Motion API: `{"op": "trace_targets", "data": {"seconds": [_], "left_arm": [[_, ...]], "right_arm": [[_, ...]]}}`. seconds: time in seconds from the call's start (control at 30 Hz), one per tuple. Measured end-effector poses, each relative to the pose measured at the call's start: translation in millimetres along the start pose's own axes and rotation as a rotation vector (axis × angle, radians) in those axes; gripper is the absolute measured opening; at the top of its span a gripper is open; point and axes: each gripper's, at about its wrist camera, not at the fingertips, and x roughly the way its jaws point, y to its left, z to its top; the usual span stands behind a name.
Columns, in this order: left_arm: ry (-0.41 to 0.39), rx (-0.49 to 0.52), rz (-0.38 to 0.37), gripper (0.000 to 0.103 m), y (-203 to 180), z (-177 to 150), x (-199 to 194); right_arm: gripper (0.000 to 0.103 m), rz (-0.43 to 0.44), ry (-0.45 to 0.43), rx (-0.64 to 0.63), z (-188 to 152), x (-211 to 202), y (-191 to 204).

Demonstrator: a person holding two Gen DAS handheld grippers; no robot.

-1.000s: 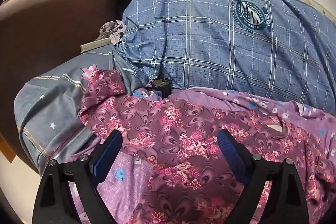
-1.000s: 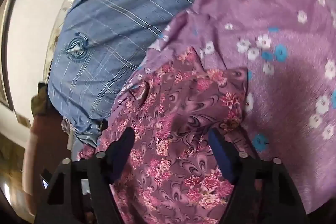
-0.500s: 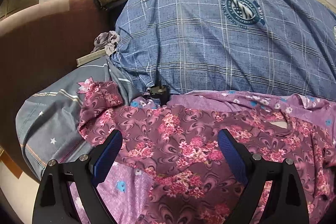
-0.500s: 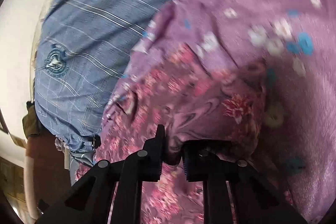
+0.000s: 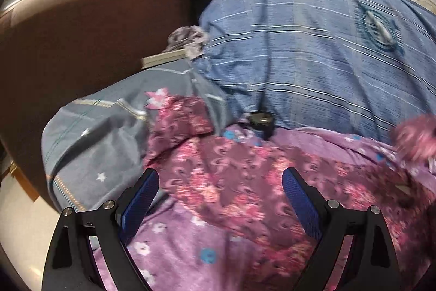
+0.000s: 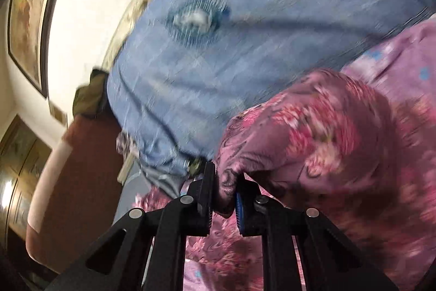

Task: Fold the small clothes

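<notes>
- So a second ago the right gripper (image 6: 223,198) was hanging wide open over the cloth; now its jaws are pinched nearly together on a bunch of the floral maroon garment (image 6: 313,132), low centre of the right wrist view.
- That pinched edge is up off the bed now. It balloons over the jaws and fills the right half of the frame, all smeared with blur, so the lift looks to be mid-swing.
- You can catch it from the other side too: a blurry pink lump at the right edge of the left wrist view, which wasn't up there before.
- The left gripper (image 5: 220,198) hasn't closed at all. Jaws spread wide, nothing between the blue pads (image 5: 141,198), just hovering above the garment's flat part in the lower middle of the frame.
- The rest of the garment lies on the purple flowered sheet (image 5: 177,258), with the blue plaid blanket (image 5: 313,51) behind it in the upper right.
- My read: this is the first fold starting, one edge being carried over. The left side probably needs to pin or grab the cloth, or it'll just drag.
</notes>
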Motion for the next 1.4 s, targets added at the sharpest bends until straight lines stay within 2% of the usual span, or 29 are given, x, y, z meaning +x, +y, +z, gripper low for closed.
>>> {"op": "trace_targets", "data": {"seconds": [0.03, 0.1, 0.13, 0.17, 0.23, 0.27, 0.4, 0.47, 0.53, 0.67, 0.73, 0.8, 0.87, 0.97, 1.07, 1.2, 1.3, 1.4], "left_arm": [[0.007, -0.014, 0.009, 0.092, 5.0, 1.2, 4.4], [0.03, -0.046, 0.029, 0.092, 14.8, 3.3, 14.3], [0.042, -0.062, 0.037, 0.092, 18.7, 4.5, 19.3], [0.052, -0.075, 0.041, 0.092, 22.6, 5.9, 23.8], [0.071, -0.098, 0.053, 0.092, 27.1, 10.0, 33.1], [0.075, -0.107, 0.052, 0.092, 29.3, 12.8, 37.4], [0.092, -0.12, 0.017, 0.092, 29.1, 18.0, 44.9], [0.082, -0.099, -0.019, 0.092, 25.5, 18.5, 43.1], [0.098, -0.077, -0.117, 0.092, 15.5, 17.9, 44.0], [0.198, -0.058, -0.324, 0.091, -7.5, 12.0, 54.4], [0.269, -0.064, -0.447, 0.091, -20.5, 9.0, 63.5], [0.384, -0.098, -0.566, 0.091, -30.9, 5.2, 80.3], [0.47, -0.149, -0.631, 0.09, -33.4, 2.6, 96.7], [0.562, -0.231, -0.7, 0.089, -38.2, 0.7, 120.7], [0.63, -0.279, -0.718, 0.088, -42.0, 0.6, 144.3], [0.751, -0.331, -0.801, 0.088, -49.8, -2.5, 165.1], [0.795, -0.364, -0.82, 0.088, -50.7, -1.2, 175.5], [0.803, -0.406, -0.827, 0.088, -46.4, -2.5, 177.5]], "right_arm": [[0.02, -0.016, 0.038, 0.004, -8.3, 14.1, -2.4], [0.038, -0.06, 0.121, 0.025, -25.2, 41.1, -8.6], [0.053, -0.065, 0.174, 0.046, -35.8, 50.9, -14.5], [0.056, -0.071, 0.227, 0.069, -44.0, 60.0, -25.0], [0.056, -0.066, 0.302, 0.076, -54.3, 62.1, -35.7], [0.056, -0.053, 0.31, 0.065, -58.0, 55.7, -36.1], [0.056, -0.053, 0.297, 0.003, -58.1, 12.9, -53.2], [0.056, -0.035, 0.255, 0.005, -47.7, -15.6, -61.4], [0.056, -0.042, 0.199, -0.012, -40.7, -43.0, -72.6], [0.055, -0.094, 0.076, -0.004, -24.2, -79.5, -95.8], [0.054, -0.102, 0.051, 0.043, -18.9, -91.5, -115.7], [0.053, -0.1, 0.042, 0.074, -16.3, -97.7, -132.5], [0.053, -0.1, 0.029, 0.089, -13.2, -100.5, -144.0], [0.052, -0.094, 0.036, 0.1, -7.3, -92.9, -158.8], [0.052, -0.094, 0.068, 0.111, -8.2, -84.6, -167.0], [0.052, -0.068, 0.107, 0.086, -11.0, -77.6, -159.8], [0.052, -0.081, 0.112, 0.049, -17.1, -77.4, -153.6], [0.052, -0.084, 0.134, 0.036, -13.6, -72.4, -157.8]]}}
